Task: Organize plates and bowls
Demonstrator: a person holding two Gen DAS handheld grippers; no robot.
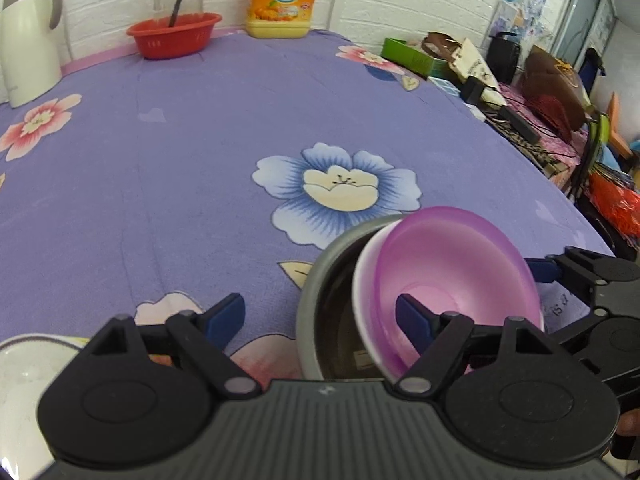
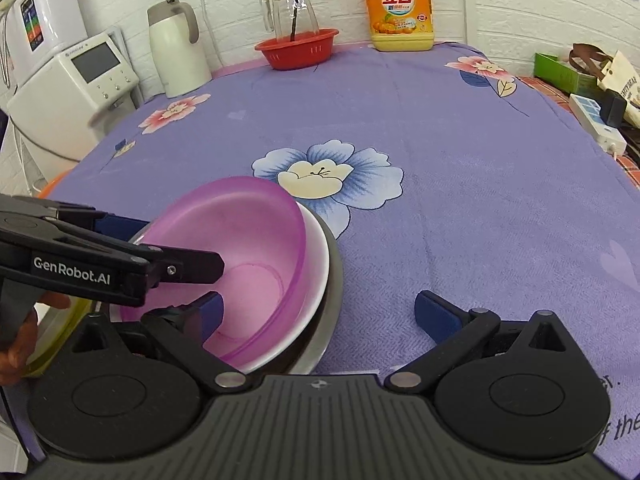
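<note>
From the left wrist, a stack of 3 bowls sits near and to the right on the purple flowered cloth [image 1: 160,200]. A grey metal bowl [image 1: 316,280] is at the bottom with a white bowl [image 1: 360,296] inside it. The purple bowl [image 1: 452,264] lies tilted in the white one, its far rim lifted.

The left gripper [image 1: 320,324] stands about half open and holds nothing. Its right finger reaches inside the purple bowl, while its left finger hangs over bare cloth, apart from the grey bowl's rim. A white dish [image 1: 24,368] shows at the near left edge. Far off by the wall stand a red basket [image 1: 174,36], a yellow detergent bottle [image 1: 284,0] and a white thermos jug [image 1: 28,40].

From the right wrist, the same stack lies near and to the left. The right gripper [image 2: 322,314] is spread wide and grips nothing. Its left finger is over the purple bowl's near side, and its right finger is over the cloth, well clear of the stack.

The left gripper comes in from the left, with 1 finger inside the purple bowl and the other behind its far left rim. A hand [image 2: 16,340] holds it, beside a yellow-rimmed dish [image 2: 60,332].
</note>
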